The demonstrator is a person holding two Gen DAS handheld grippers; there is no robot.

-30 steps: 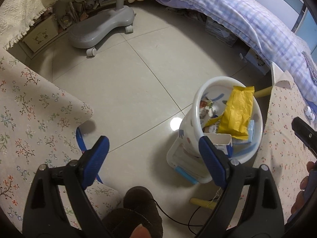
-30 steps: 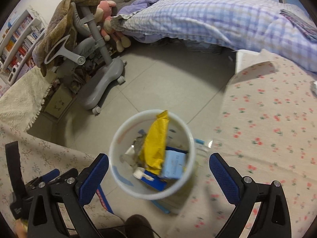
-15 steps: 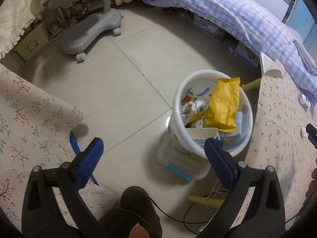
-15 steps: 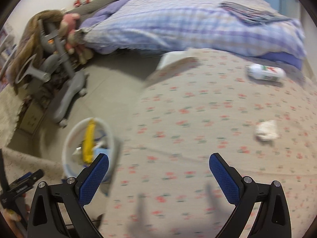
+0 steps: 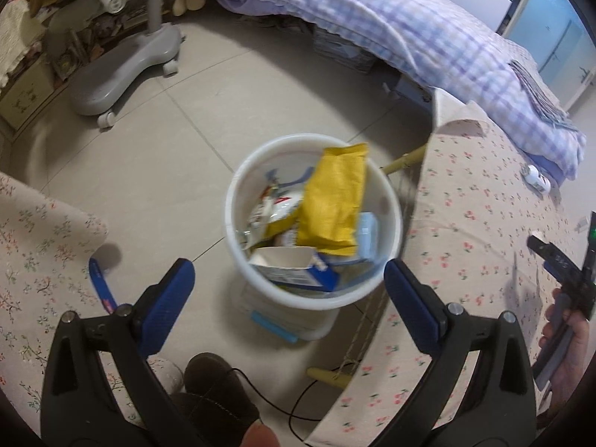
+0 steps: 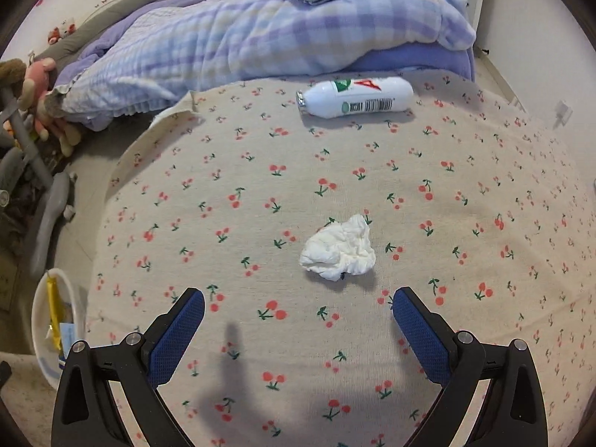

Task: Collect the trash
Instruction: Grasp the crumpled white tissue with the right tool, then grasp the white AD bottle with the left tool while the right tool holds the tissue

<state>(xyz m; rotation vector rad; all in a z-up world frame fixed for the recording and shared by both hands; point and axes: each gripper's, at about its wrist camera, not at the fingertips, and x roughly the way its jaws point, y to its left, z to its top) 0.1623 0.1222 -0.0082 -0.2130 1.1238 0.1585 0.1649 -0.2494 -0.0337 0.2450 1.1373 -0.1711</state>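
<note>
Right gripper (image 6: pixel 298 316), jaws spread and empty, above the cherry-print tablecloth (image 6: pixel 465 193); crumpled white tissue (image 6: pixel 338 249) lies just ahead between the finger lines, bare cloth all round it. White plastic bottle (image 6: pixel 355 101) lies on its side near the far edge. Left gripper (image 5: pixel 288 287), likewise spread, over the round white waste bin (image 5: pixel 242 186) standing on the tiled floor beside the table edge.

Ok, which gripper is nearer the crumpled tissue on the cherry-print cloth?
Right. The right gripper hangs open just short of the crumpled tissue. The left gripper is off the table, open over the trash bin.
</note>
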